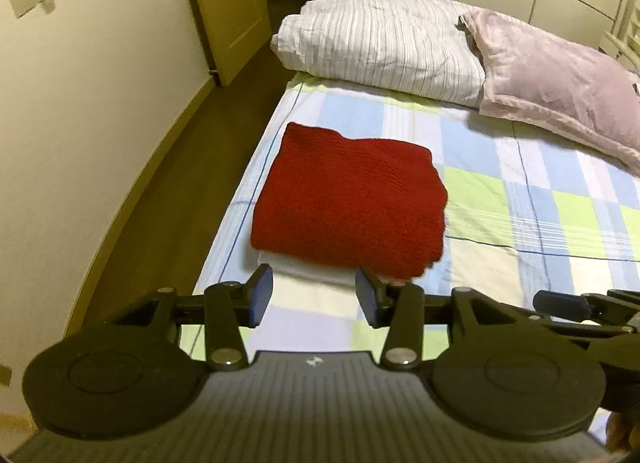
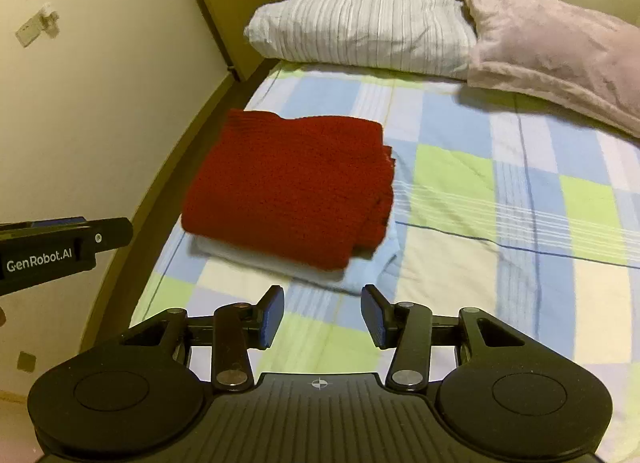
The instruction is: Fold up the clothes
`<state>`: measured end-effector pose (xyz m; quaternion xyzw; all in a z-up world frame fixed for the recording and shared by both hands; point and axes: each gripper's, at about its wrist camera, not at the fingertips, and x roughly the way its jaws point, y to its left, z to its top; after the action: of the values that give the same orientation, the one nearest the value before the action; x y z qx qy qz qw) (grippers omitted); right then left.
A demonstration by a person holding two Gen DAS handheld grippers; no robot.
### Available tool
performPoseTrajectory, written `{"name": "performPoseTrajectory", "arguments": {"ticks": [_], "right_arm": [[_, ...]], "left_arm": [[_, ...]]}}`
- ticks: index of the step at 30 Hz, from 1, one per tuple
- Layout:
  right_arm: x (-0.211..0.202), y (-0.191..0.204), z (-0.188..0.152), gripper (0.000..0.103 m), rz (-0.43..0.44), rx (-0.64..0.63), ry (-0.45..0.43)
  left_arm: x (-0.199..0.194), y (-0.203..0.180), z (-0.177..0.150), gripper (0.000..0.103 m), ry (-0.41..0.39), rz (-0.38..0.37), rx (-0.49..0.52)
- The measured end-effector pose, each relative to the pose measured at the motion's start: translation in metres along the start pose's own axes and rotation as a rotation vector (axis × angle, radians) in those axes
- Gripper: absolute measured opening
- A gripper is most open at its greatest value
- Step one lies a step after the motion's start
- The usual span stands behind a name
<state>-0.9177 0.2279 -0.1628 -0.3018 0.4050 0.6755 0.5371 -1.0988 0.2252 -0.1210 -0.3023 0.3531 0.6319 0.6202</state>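
My left hand-held gripper and right hand-held gripper both hang with jaws parted and empty. Just beyond them, the folded red knitted sweater lies on what looks like folded white cloth on the checked bed.

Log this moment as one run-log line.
stage: fold done | red sweater: folded, atop white garment on bed | left tool: open, empty | right tool: open, empty
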Motion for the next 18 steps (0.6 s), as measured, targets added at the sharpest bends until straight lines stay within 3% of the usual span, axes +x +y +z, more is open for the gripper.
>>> {"name": "performPoseTrajectory", "arguments": {"ticks": [5, 9, 18], "right_arm": [[-0.045, -0.007, -0.033, 0.047, -0.002, -0.032, -0.035], [-0.072, -0.015, -0.063, 0.061, -0.019, -0.016, -0.05], [-0.118, -0.009, -0.097, 0.061, -0.061, -0.019, -0.088]], "left_arm": [[-0.041, -0.014, -0.035, 0.047, -0.026, 0.019, -0.038], [-0.074, -0.025, -0.065, 0.054, -0.04, 0.029, -0.042], [-0.111, -0.02, -0.089, 0.065, -0.088, 0.009, -0.077]]}}
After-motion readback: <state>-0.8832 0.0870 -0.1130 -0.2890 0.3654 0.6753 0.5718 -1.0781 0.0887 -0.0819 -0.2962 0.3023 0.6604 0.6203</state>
